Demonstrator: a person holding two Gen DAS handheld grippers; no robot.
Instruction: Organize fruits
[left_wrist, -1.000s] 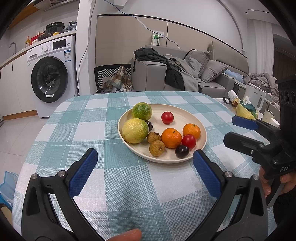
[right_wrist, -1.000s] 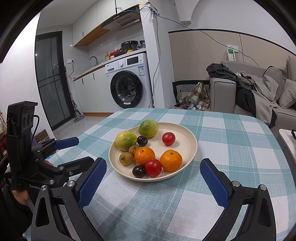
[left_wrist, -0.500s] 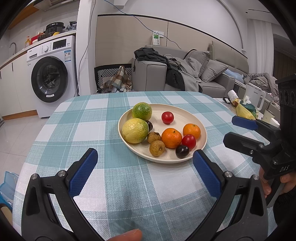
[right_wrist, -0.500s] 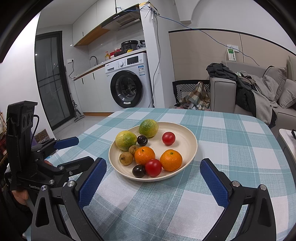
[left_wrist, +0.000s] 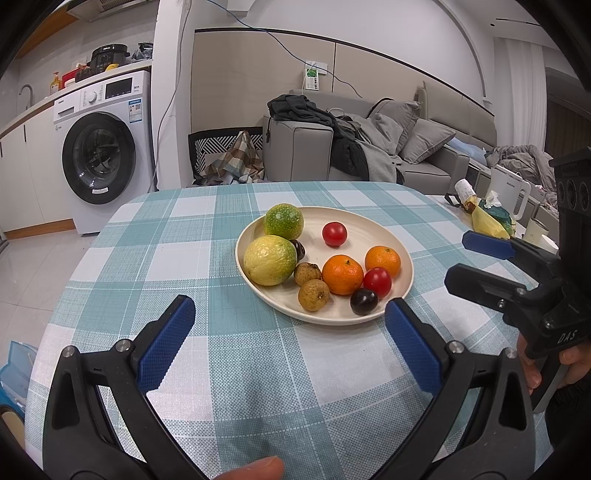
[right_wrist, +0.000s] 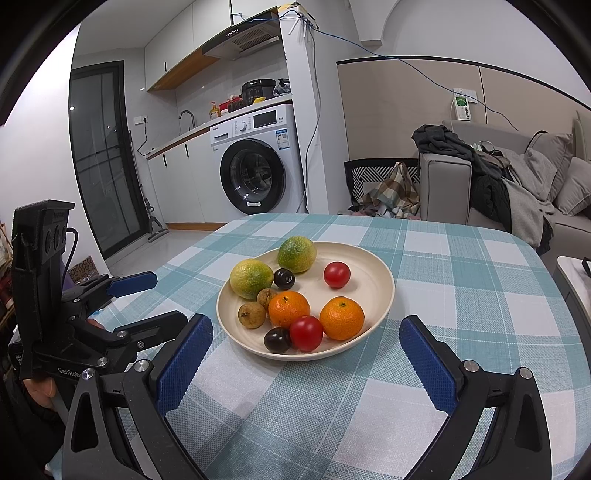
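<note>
A cream plate (left_wrist: 369, 221) (right_wrist: 373, 258) sits on the checked table and holds several fruits: two green-yellow citrus (left_wrist: 270, 260) (right_wrist: 251, 277), two oranges (left_wrist: 342, 274) (right_wrist: 341, 317), two red tomatoes (left_wrist: 334, 233) (right_wrist: 337, 274), two dark plums (left_wrist: 364, 301) (right_wrist: 277, 339) and two brown longans (left_wrist: 314, 294) (right_wrist: 252, 314). My left gripper (left_wrist: 288, 317) (right_wrist: 147, 295) is open and empty, just short of the plate's near-left side. My right gripper (right_wrist: 306, 339) (left_wrist: 469, 258) is open and empty, at the plate's near-right side.
The table has a teal and white checked cloth (left_wrist: 221, 240) with rounded edges. A side surface at the right holds a kettle (left_wrist: 508, 195) and a yellow bag (left_wrist: 487, 219). A washing machine (right_wrist: 255, 162) and a sofa (left_wrist: 369, 147) stand beyond the table.
</note>
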